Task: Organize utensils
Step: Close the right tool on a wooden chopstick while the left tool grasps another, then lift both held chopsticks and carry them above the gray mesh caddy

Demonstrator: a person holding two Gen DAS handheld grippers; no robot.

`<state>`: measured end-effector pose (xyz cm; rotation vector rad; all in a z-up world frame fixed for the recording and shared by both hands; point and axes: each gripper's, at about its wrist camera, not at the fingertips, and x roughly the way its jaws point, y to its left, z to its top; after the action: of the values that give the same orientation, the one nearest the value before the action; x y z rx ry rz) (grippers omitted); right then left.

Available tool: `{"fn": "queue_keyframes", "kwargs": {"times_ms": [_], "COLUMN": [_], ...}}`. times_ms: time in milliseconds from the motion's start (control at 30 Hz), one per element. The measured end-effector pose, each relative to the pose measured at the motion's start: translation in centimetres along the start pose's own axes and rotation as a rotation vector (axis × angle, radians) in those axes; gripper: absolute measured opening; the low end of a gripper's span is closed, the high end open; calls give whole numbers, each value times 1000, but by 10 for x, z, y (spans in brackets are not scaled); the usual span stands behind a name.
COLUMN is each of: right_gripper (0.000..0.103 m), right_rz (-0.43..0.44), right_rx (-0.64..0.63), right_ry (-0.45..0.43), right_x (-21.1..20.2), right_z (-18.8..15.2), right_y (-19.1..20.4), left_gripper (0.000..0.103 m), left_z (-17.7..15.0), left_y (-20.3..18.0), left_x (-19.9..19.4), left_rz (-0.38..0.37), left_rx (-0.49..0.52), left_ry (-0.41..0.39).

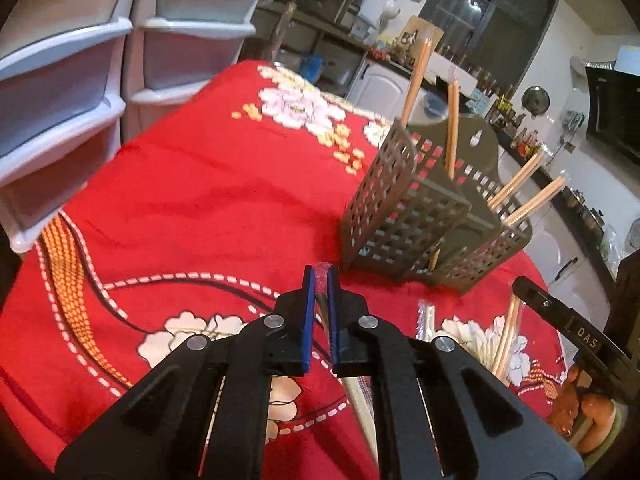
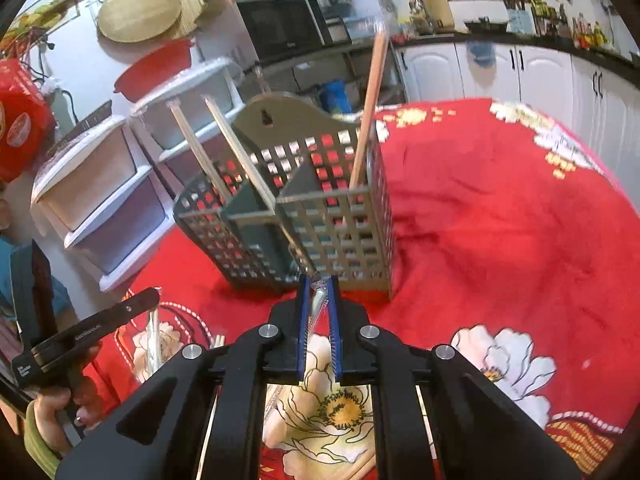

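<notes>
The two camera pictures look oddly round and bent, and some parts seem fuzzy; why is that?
Both views are fisheye: dark corners ring each picture. In the left wrist view the white plastic drawer unit bows. In the right wrist view the white kitchen cabinets curve, and the grey perforated plastic utensil caddy leans; the top of its tallest wrapped wooden chopstick pair smears into glare. Indoor light tints everything red.

I see my left hand-held gripper (image 1: pixel 320 276) at lower centre, fingers nearly closed (something clear pinched between); my right hand-held gripper (image 2: pixel 319 284) is likewise clamped.
</notes>
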<state>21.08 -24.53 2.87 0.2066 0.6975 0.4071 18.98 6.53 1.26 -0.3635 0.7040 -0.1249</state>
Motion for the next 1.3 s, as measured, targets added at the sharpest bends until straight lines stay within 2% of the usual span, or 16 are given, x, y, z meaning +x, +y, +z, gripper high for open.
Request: {"fn": "queue_keyframes", "kwargs": {"times_ms": [533, 1300], "right_gripper": [9, 9], "right_rz": [19, 93], "right_rx": [-40, -133], "right_ry": [-111, -207], "right_x": [-37, -56], "right_z": [19, 56], "right_y": [11, 48], "left_gripper": [1, 1], "left_z": [12, 46], "left_y": [-2, -19], "left_x": [-34, -67], "left_rz": [9, -17], "left_rx": [-12, -10], "left_ry": [-99, -212]}}
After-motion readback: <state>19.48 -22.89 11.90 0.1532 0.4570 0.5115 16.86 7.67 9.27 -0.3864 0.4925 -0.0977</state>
